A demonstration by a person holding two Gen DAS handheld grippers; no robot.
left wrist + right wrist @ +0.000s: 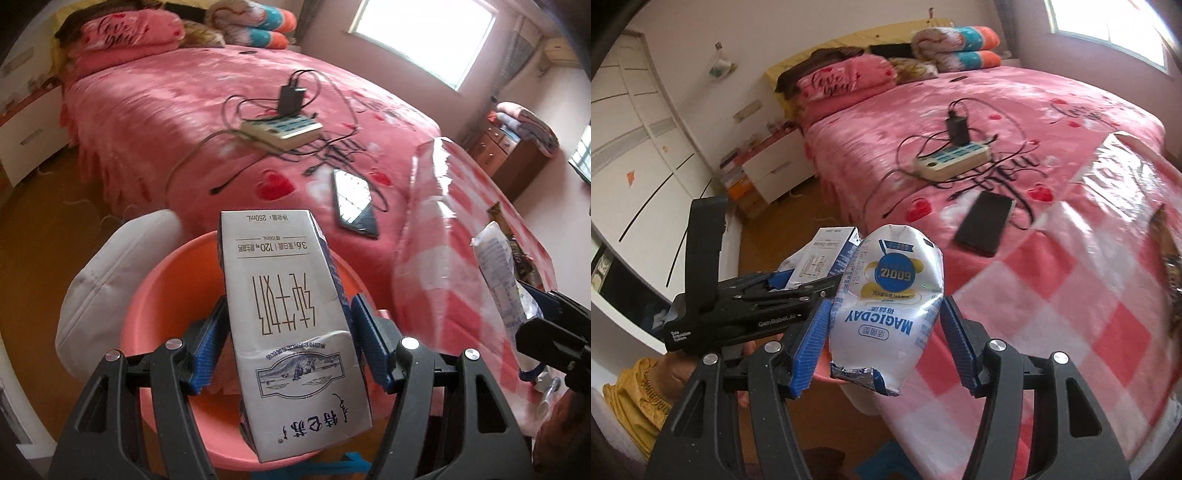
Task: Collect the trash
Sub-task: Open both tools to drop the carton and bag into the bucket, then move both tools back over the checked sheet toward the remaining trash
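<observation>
My left gripper (288, 332) is shut on a grey 250 mL milk carton (291, 317), held upside down above a pink plastic basin (162, 310). My right gripper (882, 332) is shut on a crumpled white and blue MAGICDAY pouch (890, 295). In the right wrist view the left gripper (775, 291) with the carton (827, 254) shows at the left, close beside the pouch. In the left wrist view the pouch (498, 273) and part of the right gripper (550, 332) show at the right edge.
A bed with a pink cover (184, 110) fills the room. On it lie a power strip (284, 129) with a charger and cables, a black phone (354, 203) and a red checked plastic bag (454, 258). A white cushion (110, 273) sits beside the basin. A nightstand (775, 166) stands by the wall.
</observation>
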